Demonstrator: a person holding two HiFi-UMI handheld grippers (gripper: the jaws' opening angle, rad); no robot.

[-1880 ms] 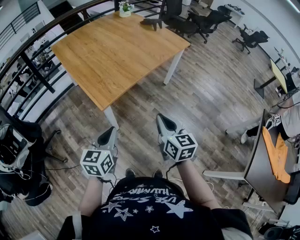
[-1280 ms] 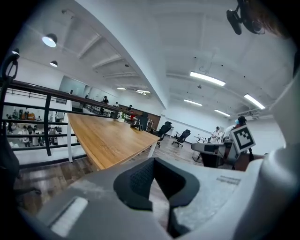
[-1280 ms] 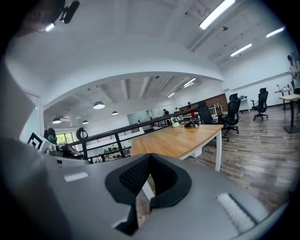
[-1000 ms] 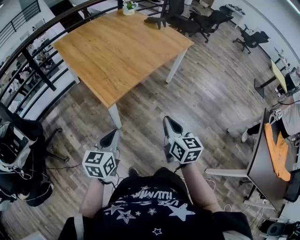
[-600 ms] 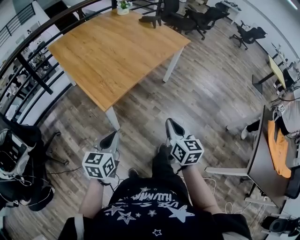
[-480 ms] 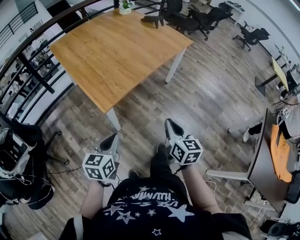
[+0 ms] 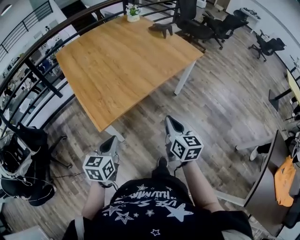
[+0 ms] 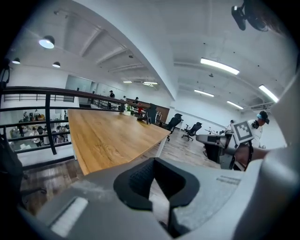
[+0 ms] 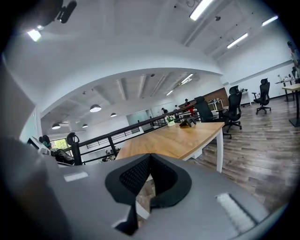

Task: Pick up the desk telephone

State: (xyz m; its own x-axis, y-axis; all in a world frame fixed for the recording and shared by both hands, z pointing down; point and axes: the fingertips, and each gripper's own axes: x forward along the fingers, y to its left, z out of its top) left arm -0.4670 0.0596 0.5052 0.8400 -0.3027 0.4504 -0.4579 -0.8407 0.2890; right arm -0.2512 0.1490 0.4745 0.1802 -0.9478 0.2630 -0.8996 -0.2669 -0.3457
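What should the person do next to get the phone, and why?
Probably step round the table toward its far end: the desk telephone sits there near the plant, while the left gripper and right gripper, both shut and empty, are short of the near corner.

**Wooden table with two things at its far edge**

The table [image 7: 117,65] has an orange-brown wooden top and white legs [image 7: 184,77]. It stands on a floor [image 7: 225,108] of grey-brown planks. A dark desk telephone [image 7: 161,29] sits on the top near the far edge, towards the right corner. A small potted plant [image 7: 133,12] in a white pot stands to its left along the same edge, not touching it. Black office chairs [image 7: 199,29] stand on the floor just past that corner.
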